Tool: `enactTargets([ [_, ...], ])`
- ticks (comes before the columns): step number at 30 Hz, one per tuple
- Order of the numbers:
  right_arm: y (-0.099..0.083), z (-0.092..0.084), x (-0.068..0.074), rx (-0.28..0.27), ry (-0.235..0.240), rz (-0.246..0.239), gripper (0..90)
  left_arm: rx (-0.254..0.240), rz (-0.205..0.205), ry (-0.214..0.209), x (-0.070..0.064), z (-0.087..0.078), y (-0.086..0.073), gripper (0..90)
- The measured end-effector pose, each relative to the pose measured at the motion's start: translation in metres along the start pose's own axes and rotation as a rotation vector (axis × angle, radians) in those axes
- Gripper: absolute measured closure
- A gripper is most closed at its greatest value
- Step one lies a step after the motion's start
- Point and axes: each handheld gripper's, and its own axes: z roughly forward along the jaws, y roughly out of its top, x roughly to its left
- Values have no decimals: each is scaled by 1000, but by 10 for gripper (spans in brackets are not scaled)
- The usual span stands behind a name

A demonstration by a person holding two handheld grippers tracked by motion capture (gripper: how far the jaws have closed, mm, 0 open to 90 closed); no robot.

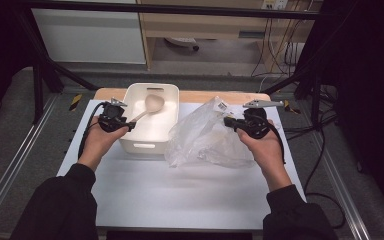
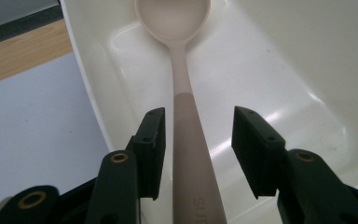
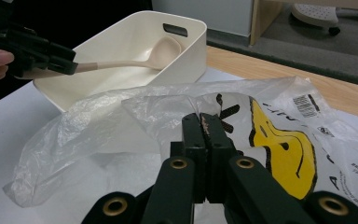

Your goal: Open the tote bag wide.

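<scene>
We've got the ladle [image 2: 189, 135] over the white bin [image 1: 172, 97], left gripper [image 2: 198, 140] jaws spread around its handle. Right gripper [image 3: 206, 140], jaws pressed together, pinches the plastic bag [image 1: 205, 137]. Letting go looks left.

White table [image 1: 180, 195], cream bin [image 1: 145, 145] at its back, crumpled plastic bag [image 1: 205, 142] beside it

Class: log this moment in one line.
left gripper: open, astride spoon handle | spoon bowl: in white bin | right gripper: shut on plastic bag

Grey floor [image 1: 10, 145], wooden desk [image 1: 205, 25] behind table [image 1: 180, 190].
</scene>
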Motion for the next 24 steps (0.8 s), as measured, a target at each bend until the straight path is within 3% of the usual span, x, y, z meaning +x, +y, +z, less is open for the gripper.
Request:
enactTargets([
  [24,0,-4,-2,12,7,-23,900,35,4,16,0,12,0,588],
])
